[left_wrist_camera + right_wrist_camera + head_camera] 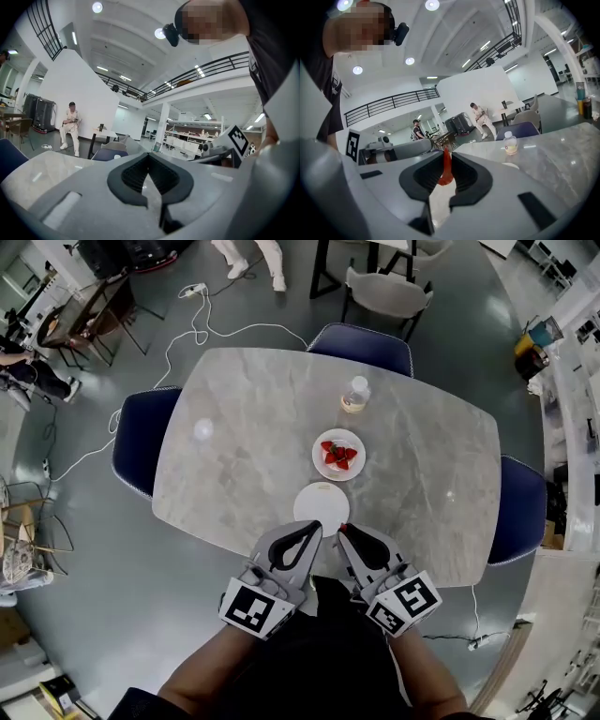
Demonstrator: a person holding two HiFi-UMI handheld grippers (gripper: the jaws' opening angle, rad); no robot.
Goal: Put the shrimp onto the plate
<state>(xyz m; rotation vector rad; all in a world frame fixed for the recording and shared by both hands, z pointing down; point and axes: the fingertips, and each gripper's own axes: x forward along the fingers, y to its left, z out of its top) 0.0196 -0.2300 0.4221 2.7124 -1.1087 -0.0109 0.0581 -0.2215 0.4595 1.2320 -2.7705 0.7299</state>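
My right gripper [343, 530] hovers at the table's near edge, shut on a red shrimp [446, 169] that stands up between its jaws; its red tip shows at the jaw ends [343, 527]. An empty white plate [322, 508] lies just ahead and left of it. Beyond sits a second white plate [338, 455] holding several red shrimp [337, 455]. My left gripper [314, 528] hangs beside the right one, shut with nothing in it [149, 165].
A small bottle [354, 395] of yellowish liquid stands at the far side of the grey marble table [244, 427]. Blue chairs [141, 439] surround the table. White cables lie on the floor at the left. People sit in the background.
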